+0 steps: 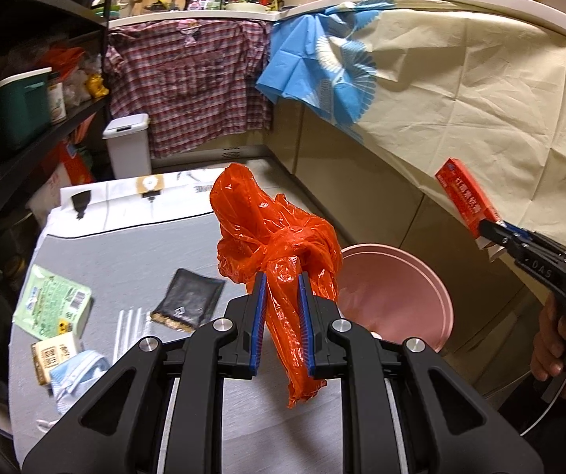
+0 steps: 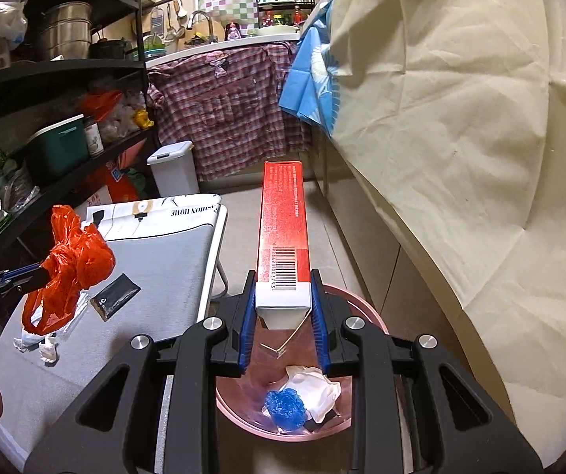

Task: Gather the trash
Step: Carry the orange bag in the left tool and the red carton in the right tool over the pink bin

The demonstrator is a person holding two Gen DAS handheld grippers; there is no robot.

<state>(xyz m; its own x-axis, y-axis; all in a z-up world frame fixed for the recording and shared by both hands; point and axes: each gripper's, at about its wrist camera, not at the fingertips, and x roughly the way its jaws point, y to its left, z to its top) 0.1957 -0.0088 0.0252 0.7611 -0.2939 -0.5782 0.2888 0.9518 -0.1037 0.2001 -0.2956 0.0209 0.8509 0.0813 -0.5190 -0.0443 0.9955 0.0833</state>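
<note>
Lying on the grey table [image 1: 133, 245] at left: green packet [image 1: 52, 302], black pouch [image 1: 188, 302]. Clamping a crumpled orange plastic bag [image 1: 279, 252], left gripper [image 1: 281, 296], above the table's right edge. Gripping a long red-and-white carton [image 2: 283, 237] over the round pink bin [image 2: 366, 308], right gripper [image 2: 283, 308].
</note>
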